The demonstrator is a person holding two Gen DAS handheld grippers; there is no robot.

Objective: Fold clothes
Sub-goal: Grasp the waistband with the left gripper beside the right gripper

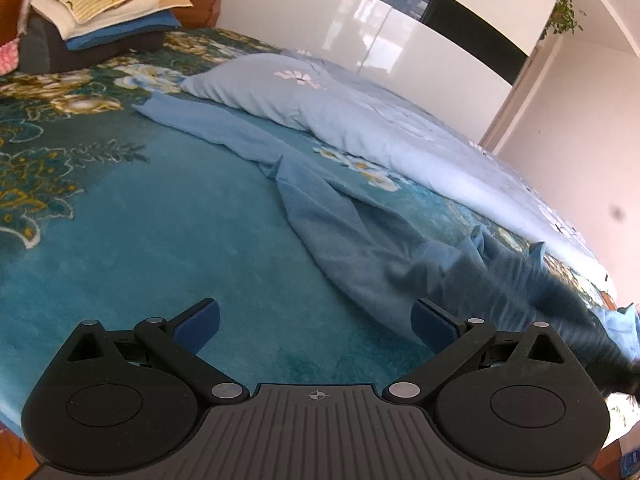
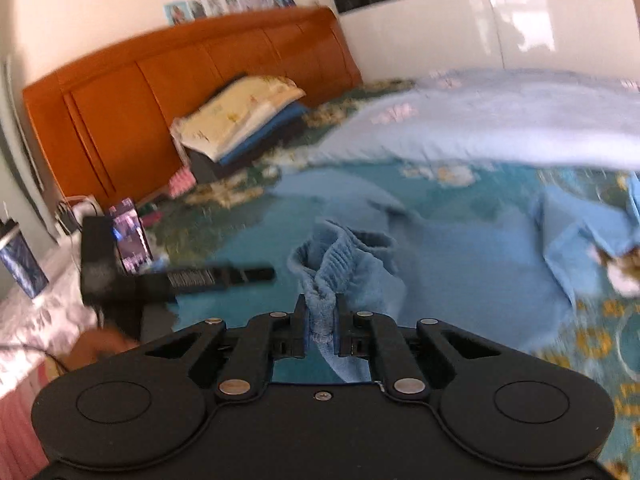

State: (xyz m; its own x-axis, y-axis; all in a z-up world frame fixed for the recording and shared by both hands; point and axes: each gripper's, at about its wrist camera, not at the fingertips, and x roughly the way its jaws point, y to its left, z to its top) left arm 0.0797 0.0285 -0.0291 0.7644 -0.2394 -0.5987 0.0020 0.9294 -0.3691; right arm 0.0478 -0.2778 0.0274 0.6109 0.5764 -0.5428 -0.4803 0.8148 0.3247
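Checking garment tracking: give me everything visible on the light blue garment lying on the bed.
The light blue garment looks like soft, fleecy fabric, plain, with a ribbed, gathered edge. It lies unfolded and rumpled across the teal floral bedspread, stretching toward the pale blue quilt beside it. The right gripper is shut on the ribbed edge, bunching it up between the fingers so that end is lifted off the bed. The left gripper is open above the bedspread; the garment's near edge shows by its right finger, contact unclear.
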